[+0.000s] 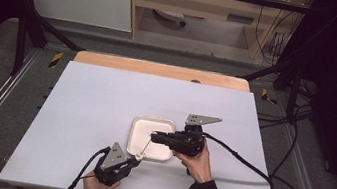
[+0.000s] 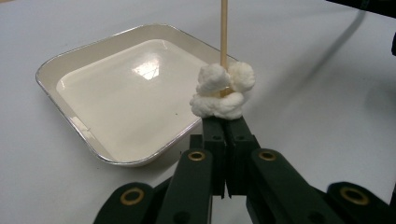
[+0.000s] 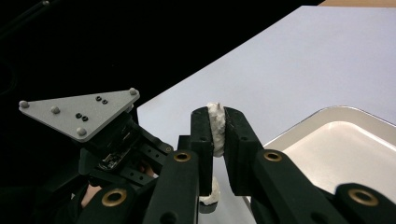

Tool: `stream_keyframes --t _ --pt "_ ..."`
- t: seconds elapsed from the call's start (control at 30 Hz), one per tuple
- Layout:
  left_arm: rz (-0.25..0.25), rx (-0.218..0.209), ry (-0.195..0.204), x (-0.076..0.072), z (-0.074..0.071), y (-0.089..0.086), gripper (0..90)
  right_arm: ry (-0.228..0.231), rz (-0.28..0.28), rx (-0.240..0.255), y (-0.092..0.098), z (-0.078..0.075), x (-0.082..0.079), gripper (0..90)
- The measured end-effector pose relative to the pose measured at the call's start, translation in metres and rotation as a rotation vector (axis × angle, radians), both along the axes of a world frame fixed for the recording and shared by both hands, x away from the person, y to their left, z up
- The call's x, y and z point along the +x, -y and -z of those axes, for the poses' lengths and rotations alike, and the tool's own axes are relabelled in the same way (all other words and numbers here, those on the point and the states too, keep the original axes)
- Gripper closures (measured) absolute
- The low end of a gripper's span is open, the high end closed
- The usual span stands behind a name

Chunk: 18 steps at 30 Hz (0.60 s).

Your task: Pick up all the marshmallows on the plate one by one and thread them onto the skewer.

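A thin wooden skewer (image 1: 145, 145) (image 2: 224, 32) slants from my right gripper (image 1: 153, 135) down to a cluster of white marshmallow lumps (image 1: 139, 155) (image 2: 223, 91) just off the near left corner of a shallow white tray (image 1: 144, 127) (image 2: 126, 98). My left gripper (image 1: 135, 159) (image 2: 226, 122) is shut, its tips pinching the bottom of that cluster. In the right gripper view my right gripper (image 3: 215, 114) is shut on another white lump (image 3: 215, 130), with the cluster (image 3: 209, 195) below. Whether the skewer itself is between its pads is hidden.
The tray (image 3: 336, 140) holds nothing and sits right of centre on the white tabletop (image 1: 93, 108). A wooden strip (image 1: 160, 69) runs along the far edge. Black cables (image 1: 242, 161) trail from both grippers across the near right part, and metal frame legs stand beyond the table.
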<state>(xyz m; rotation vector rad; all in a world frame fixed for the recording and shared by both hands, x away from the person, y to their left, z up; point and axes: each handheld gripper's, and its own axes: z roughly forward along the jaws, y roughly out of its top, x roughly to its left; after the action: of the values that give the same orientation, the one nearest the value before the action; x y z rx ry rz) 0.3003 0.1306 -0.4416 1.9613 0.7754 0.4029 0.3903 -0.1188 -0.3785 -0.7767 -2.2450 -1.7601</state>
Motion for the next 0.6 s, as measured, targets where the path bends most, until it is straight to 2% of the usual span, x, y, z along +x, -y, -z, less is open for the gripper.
stream_keyframes --t 0.6 --pt "0.006 -0.013 -0.003 0.0004 -0.0011 0.0006 88.6 0.002 0.001 0.001 -0.0021 0.0043 -0.003 83.4"
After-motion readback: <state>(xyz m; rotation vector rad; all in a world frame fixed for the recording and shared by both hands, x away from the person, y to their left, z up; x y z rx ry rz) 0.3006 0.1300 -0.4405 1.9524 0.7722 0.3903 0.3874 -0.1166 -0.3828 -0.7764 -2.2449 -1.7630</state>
